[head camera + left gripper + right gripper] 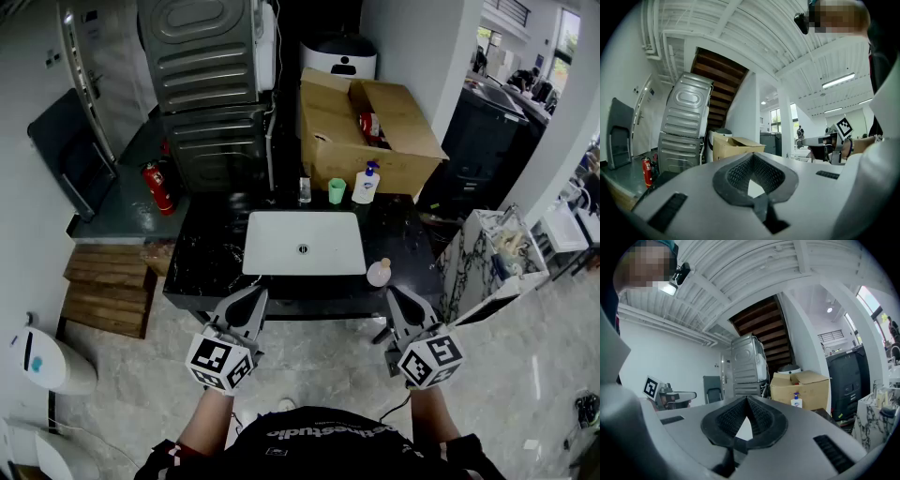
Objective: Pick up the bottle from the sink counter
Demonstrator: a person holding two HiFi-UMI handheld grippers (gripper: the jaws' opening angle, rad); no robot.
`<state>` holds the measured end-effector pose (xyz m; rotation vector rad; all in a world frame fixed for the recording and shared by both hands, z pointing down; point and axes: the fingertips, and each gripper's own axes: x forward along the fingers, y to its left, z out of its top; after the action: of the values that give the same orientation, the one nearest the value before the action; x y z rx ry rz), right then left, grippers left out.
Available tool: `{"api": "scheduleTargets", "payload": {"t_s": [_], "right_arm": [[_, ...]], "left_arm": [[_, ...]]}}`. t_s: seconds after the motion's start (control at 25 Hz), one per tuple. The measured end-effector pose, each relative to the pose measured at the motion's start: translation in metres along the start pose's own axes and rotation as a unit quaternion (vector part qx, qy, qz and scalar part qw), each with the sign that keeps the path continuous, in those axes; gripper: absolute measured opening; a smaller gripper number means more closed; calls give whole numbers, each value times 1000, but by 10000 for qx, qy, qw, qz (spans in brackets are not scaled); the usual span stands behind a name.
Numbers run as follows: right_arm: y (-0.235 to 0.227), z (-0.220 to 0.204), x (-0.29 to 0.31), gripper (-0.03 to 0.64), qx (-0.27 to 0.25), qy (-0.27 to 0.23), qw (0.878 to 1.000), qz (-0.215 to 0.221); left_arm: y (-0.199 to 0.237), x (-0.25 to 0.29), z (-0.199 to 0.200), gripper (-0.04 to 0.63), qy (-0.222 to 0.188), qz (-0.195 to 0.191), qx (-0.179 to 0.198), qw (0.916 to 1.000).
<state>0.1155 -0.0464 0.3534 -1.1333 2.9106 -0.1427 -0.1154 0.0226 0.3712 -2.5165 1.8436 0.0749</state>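
A white pump bottle with a blue top [366, 185] stands at the back of the black sink counter [211, 253], beside a green cup [337, 191] and a small clear bottle [305, 189]. A squat pale bottle [379, 273] sits at the counter's front right, by the white sink [304, 243]. My left gripper [255, 294] is shut and empty just short of the counter's front edge. My right gripper [394, 294] is shut too, holding nothing, a little below the pale bottle. The right gripper view shows the pump bottle [796, 401] far beyond the shut right gripper [746, 399]. The left gripper [751, 157] shows nothing between its pads.
An open cardboard box [370, 131] stands behind the counter, with stacked metal machines [206, 84] to its left. A red fire extinguisher [159, 187] and wooden steps [108, 286] lie left. A marble-patterned stand [487, 258] is on the right.
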Motion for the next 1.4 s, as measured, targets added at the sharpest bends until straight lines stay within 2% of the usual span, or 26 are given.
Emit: {"api": "scheduleTargets", "payload": {"t_s": [0.44, 0.92, 1.16, 1.32, 1.4], "right_arm": [[1, 0, 5, 38, -83, 42, 9999, 106], [2, -9, 6, 40, -185, -78, 9998, -33], [1, -32, 15, 41, -118, 3, 9992, -388], [-3, -54, 19, 43, -19, 147, 9974, -702], [-7, -63, 22, 67, -36, 265, 9968, -759]], "left_arm": [[1, 5, -4, 14, 9, 24, -103, 9999], [13, 2, -18, 14, 122, -27, -192, 9997], [34, 4, -41, 14, 244, -134, -322, 9991], [41, 11, -57, 14, 323, -361, -335, 9983], [42, 21, -64, 14, 347, -463, -378, 9976]]}}
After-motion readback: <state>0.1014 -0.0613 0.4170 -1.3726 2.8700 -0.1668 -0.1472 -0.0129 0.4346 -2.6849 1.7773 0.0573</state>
